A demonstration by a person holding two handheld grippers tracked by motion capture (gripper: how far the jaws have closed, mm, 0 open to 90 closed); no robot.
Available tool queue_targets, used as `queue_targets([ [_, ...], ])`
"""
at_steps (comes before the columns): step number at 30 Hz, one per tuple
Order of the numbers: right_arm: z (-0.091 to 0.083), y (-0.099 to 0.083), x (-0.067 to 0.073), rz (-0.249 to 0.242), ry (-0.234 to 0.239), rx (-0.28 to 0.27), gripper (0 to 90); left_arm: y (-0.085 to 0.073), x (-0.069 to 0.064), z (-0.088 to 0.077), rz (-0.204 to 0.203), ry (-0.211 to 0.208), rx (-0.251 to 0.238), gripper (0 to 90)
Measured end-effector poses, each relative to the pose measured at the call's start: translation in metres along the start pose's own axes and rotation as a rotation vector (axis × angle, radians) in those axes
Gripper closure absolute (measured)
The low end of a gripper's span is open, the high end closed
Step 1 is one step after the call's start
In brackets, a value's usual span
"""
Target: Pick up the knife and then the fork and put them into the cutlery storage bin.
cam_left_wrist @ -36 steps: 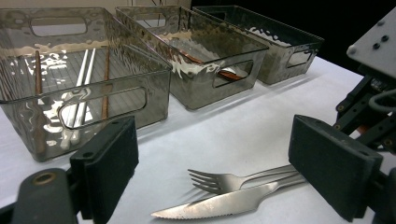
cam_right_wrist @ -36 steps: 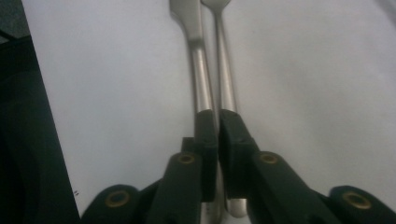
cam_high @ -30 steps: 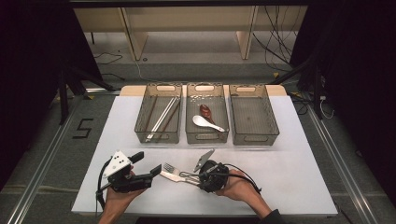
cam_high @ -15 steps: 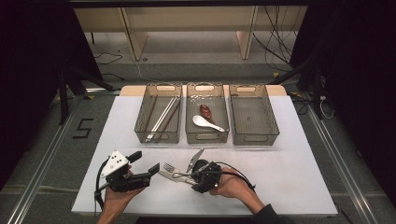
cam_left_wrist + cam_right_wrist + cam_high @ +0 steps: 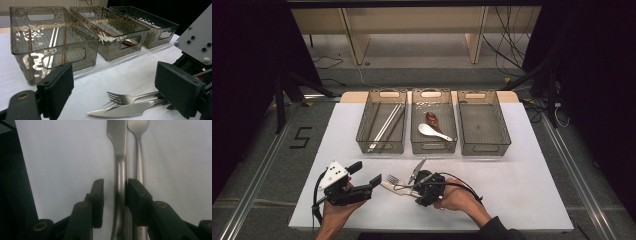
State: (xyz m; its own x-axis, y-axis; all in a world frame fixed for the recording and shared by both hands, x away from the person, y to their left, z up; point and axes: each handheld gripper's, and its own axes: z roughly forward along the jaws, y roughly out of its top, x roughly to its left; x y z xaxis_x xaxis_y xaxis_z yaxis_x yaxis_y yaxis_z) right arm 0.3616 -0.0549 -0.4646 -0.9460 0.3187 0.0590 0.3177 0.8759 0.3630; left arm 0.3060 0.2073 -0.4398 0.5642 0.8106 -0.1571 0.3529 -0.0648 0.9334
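Right gripper view puts the knife (image 5: pixel 120 170) handle between the two jaws of your right hand-held gripper (image 5: pixel 113 195), with the fork (image 5: pixel 140 157) lying just past the right-hand jaw and side by side with the knife. The jaws stand partly apart: there is a gap on the left of the knife handle, while the other jaw sits close against it, and you cannot tell whether it presses. The jaws have just been opening, with the knife handle between them.

High view shows your right hand-held gripper (image 5: pixel 414 186) low on the bench (image 5: pixel 522 180), pointing at your left hand-held gripper (image 5: pixel 367 175), whose jaws are wide apart and carry nothing. Knife (image 5: pixel 418 169) and fork (image 5: pixel 393 180) lie between the two. In the left gripper view the knife (image 5: pixel 120 112) and fork (image 5: pixel 125 98) rest on the bench just ahead of the left hand-held gripper (image 5: pixel 120 92), tips toward it.

Compared with a second ago, your right hand-held gripper has shifted slightly toward the left one, while the left has kept its place.

Count: one knife, one fork, three clear bins (image 5: pixel 484 95) well beyond both grippers. The left bin holds several chopsticks (image 5: pixel 384 125); the middle one holds two spoons, one white (image 5: pixel 432 131) and one dark red (image 5: pixel 433 119).
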Motion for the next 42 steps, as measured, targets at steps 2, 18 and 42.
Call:
queue_targets([
  [2, 0.000, 0.002, 0.000, 0.009, 0.002, 0.017, 67.5, 0.000, 0.000, 0.000, -0.002, 0.001, 0.000, 14.9],
  [18, 0.001, 0.009, 0.004, -0.012, -0.047, 0.069, 78.8, 0.000, 0.000, 0.000, -0.001, 0.002, -0.002, 14.9],
  [42, 0.000, 0.013, 0.006, -0.025, -0.039, 0.127, 79.3, 0.000, 0.000, -0.001, 0.000, 0.006, -0.003, 14.9],
])
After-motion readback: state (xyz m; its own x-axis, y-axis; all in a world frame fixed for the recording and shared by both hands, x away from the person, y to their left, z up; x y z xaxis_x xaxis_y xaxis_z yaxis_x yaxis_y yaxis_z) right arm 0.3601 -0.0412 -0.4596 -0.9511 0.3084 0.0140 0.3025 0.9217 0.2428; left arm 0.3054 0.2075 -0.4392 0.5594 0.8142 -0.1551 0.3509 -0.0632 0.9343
